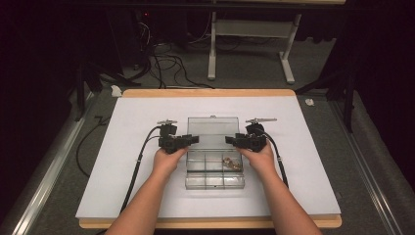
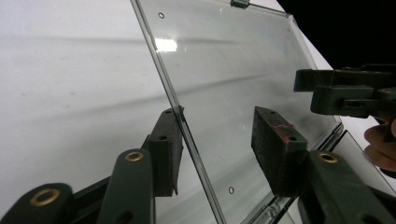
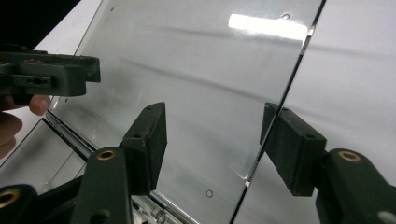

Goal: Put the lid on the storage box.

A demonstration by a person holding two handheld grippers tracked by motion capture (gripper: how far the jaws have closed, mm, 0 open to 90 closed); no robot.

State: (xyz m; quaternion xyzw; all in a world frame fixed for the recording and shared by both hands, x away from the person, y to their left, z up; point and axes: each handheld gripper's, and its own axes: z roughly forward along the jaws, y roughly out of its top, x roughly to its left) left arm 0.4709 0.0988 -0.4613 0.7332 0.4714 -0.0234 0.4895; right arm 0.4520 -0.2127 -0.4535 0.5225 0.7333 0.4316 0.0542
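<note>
A clear plastic compartment box [image 1: 214, 180] lies open in the middle of the white tabletop. Its lid [image 1: 212, 132] is folded back flat toward the far side. Small brownish pieces [image 1: 232, 163] sit in one right-hand compartment. My left gripper [image 1: 193, 139] is at the lid's left edge. In the left gripper view the left gripper [image 2: 217, 116] straddles that edge of the lid [image 2: 224, 60], one pad close beside the rim and the other well apart over it. My right gripper [image 1: 230, 140] mirrors this at the right edge. Its jaws [image 3: 215, 112] stand apart around the lid [image 3: 196, 60].
The white board [image 1: 137, 186] has a wooden rim and bare room on both sides of the box. Each gripper trails a black cable [image 1: 138, 161] toward the near edge. Beyond the table are floor cables [image 1: 166, 63] and a white stand [image 1: 249, 29].
</note>
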